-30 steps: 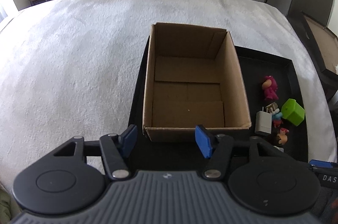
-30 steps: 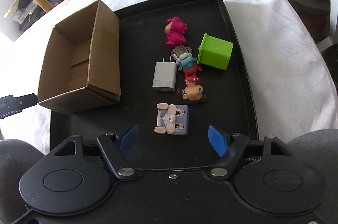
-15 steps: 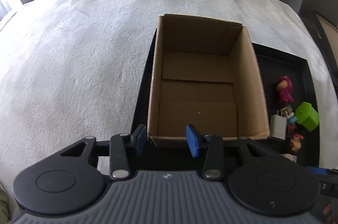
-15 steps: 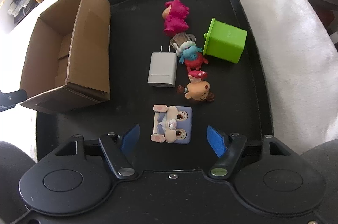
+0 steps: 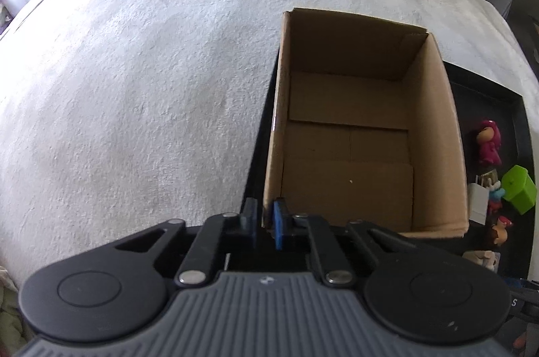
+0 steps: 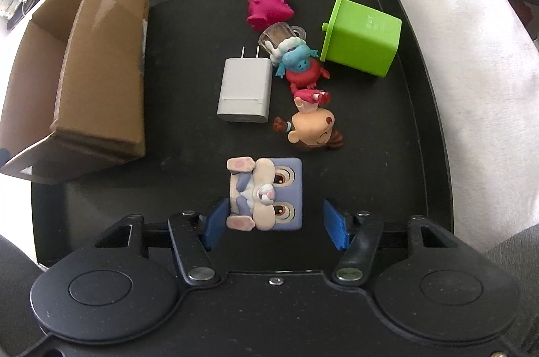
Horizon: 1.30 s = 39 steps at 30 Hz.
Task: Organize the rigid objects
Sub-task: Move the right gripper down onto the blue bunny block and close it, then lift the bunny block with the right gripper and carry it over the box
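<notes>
Near left corner of the empty cardboard box (image 5: 363, 134) is clamped by the left gripper (image 5: 264, 220), box is set on the black tray (image 6: 421, 107), rabbit block toy (image 6: 267, 193) is flanked by the closing right gripper (image 6: 274, 227), pads not yet pressed on, charger (image 6: 245, 91) and green cube (image 6: 362, 40) are seen beyond.

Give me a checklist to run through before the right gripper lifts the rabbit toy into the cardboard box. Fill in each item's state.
1. Rabbit toy sits between the right gripper pads: ok; jaws are closing around it.
2. Pads pressing the toy on both sides: not ok; a gap remains at the pad on the picture's right.
3. Left gripper steadies the cardboard box: ok; it is shut on the near wall at the corner.
4. Box has room: ok; nothing shows inside it.
5. Neighbours clear of the grasp: ok; the white charger and the big-headed doll lie apart from the rabbit toy.
6. Box seated flat on the black tray: cannot tell.
</notes>
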Each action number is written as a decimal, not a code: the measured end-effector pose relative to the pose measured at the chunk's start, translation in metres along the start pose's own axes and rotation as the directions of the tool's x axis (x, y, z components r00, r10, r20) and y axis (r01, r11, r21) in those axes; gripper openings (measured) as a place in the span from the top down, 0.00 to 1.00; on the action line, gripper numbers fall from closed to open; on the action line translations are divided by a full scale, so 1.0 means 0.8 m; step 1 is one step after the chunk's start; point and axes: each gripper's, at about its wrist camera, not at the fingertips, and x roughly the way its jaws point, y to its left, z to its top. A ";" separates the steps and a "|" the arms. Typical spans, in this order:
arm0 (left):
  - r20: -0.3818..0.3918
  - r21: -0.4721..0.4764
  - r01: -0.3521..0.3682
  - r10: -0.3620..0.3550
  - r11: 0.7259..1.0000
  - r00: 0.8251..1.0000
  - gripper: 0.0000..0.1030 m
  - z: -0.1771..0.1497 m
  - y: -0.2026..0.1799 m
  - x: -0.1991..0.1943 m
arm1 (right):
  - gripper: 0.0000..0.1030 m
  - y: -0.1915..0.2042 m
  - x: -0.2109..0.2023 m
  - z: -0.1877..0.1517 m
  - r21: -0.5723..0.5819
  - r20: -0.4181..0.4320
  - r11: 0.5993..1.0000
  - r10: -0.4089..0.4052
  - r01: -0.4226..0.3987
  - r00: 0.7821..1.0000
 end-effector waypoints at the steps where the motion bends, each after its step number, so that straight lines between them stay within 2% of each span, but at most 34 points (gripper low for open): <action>1: -0.001 0.005 -0.006 0.006 1.000 1.000 0.94 0.000 0.002 -0.001 | 0.43 0.001 0.001 0.001 -0.003 0.003 1.000 -0.003 0.003 1.000; 3: 0.000 0.022 -0.001 0.001 1.000 1.000 0.95 0.001 0.004 0.000 | 0.55 0.004 0.002 -0.001 -0.010 0.008 1.000 0.004 -0.004 1.000; 12: -0.044 0.092 -0.003 0.007 0.996 0.999 0.94 -0.002 -0.006 0.017 | 0.56 0.008 -0.007 -0.005 -0.026 0.035 1.000 -0.008 0.009 0.999; 26: 0.015 0.169 0.031 -0.034 0.985 0.999 0.94 -0.020 -0.011 -0.004 | 0.56 0.021 -0.062 -0.003 -0.038 0.135 0.999 -0.002 0.007 0.991; 39: 0.018 0.153 0.044 -0.048 0.987 0.999 0.94 -0.020 -0.005 -0.006 | 0.56 0.061 -0.097 0.017 -0.089 0.201 0.996 -0.011 0.030 0.980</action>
